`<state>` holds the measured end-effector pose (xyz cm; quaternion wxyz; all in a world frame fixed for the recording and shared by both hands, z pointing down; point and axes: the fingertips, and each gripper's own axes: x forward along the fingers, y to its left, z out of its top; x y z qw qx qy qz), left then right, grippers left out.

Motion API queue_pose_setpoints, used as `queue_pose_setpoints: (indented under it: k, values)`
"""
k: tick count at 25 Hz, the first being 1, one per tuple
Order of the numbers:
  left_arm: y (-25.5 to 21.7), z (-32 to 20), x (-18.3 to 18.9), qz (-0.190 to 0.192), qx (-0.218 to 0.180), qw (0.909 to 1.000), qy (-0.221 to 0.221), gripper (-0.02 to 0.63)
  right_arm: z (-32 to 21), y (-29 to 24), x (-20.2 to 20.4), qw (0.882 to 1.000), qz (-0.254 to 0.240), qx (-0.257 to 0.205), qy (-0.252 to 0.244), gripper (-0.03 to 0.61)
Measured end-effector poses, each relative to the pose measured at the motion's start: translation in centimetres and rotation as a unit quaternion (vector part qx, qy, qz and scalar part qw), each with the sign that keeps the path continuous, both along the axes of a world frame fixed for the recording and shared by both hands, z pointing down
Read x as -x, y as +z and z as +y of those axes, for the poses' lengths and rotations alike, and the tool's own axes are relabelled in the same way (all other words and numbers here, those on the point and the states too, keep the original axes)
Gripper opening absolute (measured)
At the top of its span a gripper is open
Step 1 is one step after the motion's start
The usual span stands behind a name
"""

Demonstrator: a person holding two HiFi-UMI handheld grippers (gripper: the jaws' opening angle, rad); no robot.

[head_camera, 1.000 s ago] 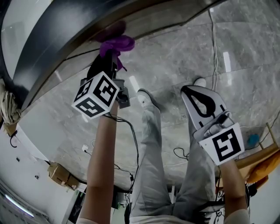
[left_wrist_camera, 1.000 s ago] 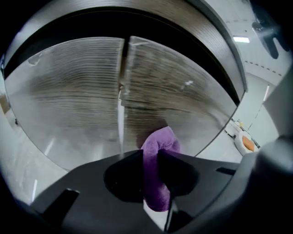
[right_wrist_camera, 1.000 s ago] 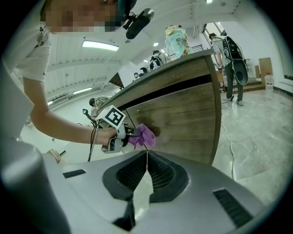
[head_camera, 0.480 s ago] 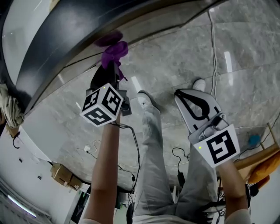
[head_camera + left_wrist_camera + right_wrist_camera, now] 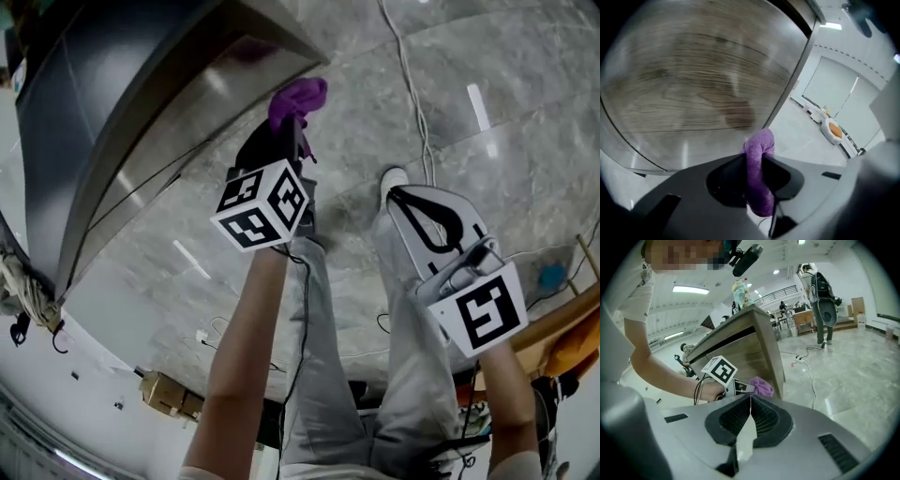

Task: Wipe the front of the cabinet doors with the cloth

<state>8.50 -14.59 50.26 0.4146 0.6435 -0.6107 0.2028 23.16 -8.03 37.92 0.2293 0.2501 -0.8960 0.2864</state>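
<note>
My left gripper (image 5: 293,111) is shut on a purple cloth (image 5: 297,97), whose bunched end sticks out past the jaws. The cloth (image 5: 758,171) sits just off the lower right part of the wood-grain cabinet door (image 5: 693,89); contact with the door cannot be told. In the right gripper view the cloth (image 5: 761,386) shows beside the cabinet's (image 5: 740,350) front corner. My right gripper (image 5: 433,217) hangs lower right, away from the cabinet, jaws shut with nothing between them (image 5: 750,398).
The cabinet (image 5: 122,122) runs across the upper left over a grey marble floor (image 5: 525,103). A white cable (image 5: 412,94) trails over the floor on the right. The person's legs (image 5: 337,375) stand below. A cardboard box (image 5: 169,397) lies lower left.
My left gripper with the cloth has slid right along the cabinet front toward its corner. The right gripper has stayed about where it was.
</note>
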Motion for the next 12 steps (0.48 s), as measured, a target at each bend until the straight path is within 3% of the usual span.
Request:
queue_pose_setpoints:
  k: [6, 12]
  values:
    - [1.5, -4.2, -1.4, -0.007, 0.003, 0.9999, -0.012, 0.089, -1.9, 1.5, -5.2, 0.999, 0.011, 0.005, 0.037, 0.028]
    - [2.5, -3.3, 1.1, -0.015, 0.016, 0.9994, -0.025, 0.089, -1.7, 2.6, -5.4, 0.998, 0.010, 0.006, 0.066, 0.028]
